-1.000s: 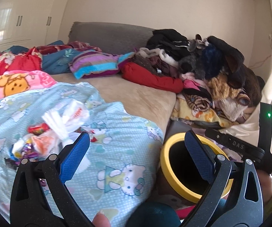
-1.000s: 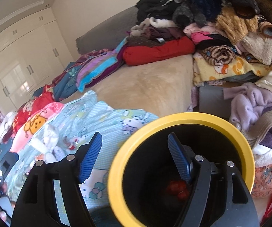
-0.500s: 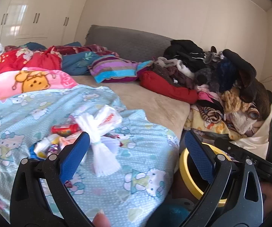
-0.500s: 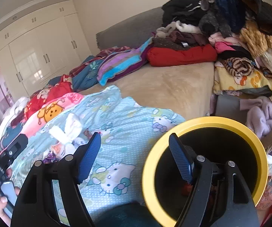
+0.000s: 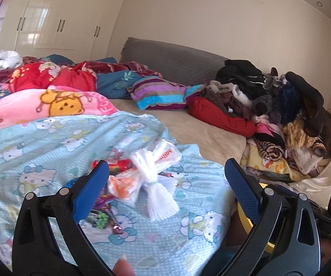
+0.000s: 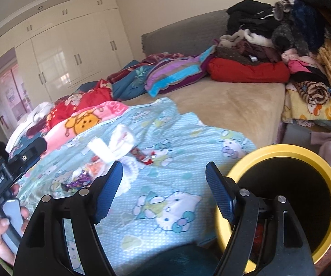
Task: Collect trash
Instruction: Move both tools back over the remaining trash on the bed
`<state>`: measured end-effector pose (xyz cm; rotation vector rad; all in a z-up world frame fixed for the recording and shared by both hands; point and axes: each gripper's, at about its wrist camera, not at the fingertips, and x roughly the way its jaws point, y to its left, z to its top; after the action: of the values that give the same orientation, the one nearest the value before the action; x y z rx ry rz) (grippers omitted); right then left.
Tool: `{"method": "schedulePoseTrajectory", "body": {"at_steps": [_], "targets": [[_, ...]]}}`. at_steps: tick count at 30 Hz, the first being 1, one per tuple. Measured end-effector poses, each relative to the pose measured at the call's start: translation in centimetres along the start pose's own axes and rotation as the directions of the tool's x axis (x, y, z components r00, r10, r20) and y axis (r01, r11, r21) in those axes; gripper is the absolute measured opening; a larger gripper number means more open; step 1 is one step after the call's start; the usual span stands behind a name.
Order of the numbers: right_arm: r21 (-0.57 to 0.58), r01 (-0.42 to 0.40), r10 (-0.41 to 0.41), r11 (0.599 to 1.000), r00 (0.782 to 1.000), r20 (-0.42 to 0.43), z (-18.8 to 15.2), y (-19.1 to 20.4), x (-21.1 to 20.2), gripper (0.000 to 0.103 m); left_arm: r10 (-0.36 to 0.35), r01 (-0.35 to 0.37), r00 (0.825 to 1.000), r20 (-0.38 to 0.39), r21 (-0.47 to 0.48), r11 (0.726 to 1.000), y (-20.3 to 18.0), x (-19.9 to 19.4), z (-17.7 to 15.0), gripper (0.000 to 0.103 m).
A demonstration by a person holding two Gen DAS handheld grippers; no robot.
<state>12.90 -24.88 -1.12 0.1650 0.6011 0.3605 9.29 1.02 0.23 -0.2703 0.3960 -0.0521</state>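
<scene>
A small heap of trash lies on the light-blue Hello Kitty blanket (image 5: 57,142): a white foam fruit net (image 5: 158,184), a red candy tube (image 5: 117,164), a white and orange wrapper (image 5: 126,186) and shiny small wrappers (image 5: 103,218). My left gripper (image 5: 165,189) is open and empty, just short of the heap. The heap also shows in the right wrist view, with the foam net (image 6: 110,149) in it. My right gripper (image 6: 164,191) is open and empty, above the blanket's edge. The yellow-rimmed black bin (image 6: 285,158) stands beside the bed, right of the right gripper; its rim shows in the left wrist view (image 5: 249,220).
A beige mattress (image 5: 202,133) lies beyond the blanket. A pile of clothes (image 5: 280,105) fills the right. Pink (image 5: 38,108) and red (image 5: 50,76) blankets and a striped pillow (image 5: 163,94) lie behind. White wardrobes (image 5: 57,23) stand at the back left.
Both grippers swung left, away from the bin and toward the trash heap. The right gripper's finger left the bin's mouth. The heap now lies closer between the left fingers.
</scene>
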Motion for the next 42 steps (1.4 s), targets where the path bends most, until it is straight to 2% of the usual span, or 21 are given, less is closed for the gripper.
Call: {"method": "schedulePoseTrajectory", "body": {"at_steps": [11, 27, 35, 42], "targets": [[-0.069, -0.058, 0.057, 0.996, 0.998, -0.01, -0.6, 4.2, 0.8, 0.073, 0.045, -0.044, 0.999, 0.012, -0.029, 0.999, 2.5, -0.7, 0.3, 0.092], [-0.145, -0.101, 0.093, 0.984, 0.994, -0.062, -1.4, 8.0, 3.4, 0.074, 0.111, -0.109, 0.994, 0.007, -0.096, 0.989, 6.8, -1.3, 0.4, 0.092], [-0.158, -0.106, 0.092, 0.982, 0.991, -0.093, -1.6, 8.9, 5.4, 0.074, 0.162, -0.162, 0.987, -0.005, -0.119, 0.98, 8.9, -1.2, 0.1, 0.092], [-0.128, -0.092, 0.072, 0.988, 0.985, -0.154, -2.2, 8.1, 8.2, 0.074, 0.207, -0.215, 0.976, -0.064, -0.178, 0.96, 11.9, -0.6, -1.0, 0.092]]}}
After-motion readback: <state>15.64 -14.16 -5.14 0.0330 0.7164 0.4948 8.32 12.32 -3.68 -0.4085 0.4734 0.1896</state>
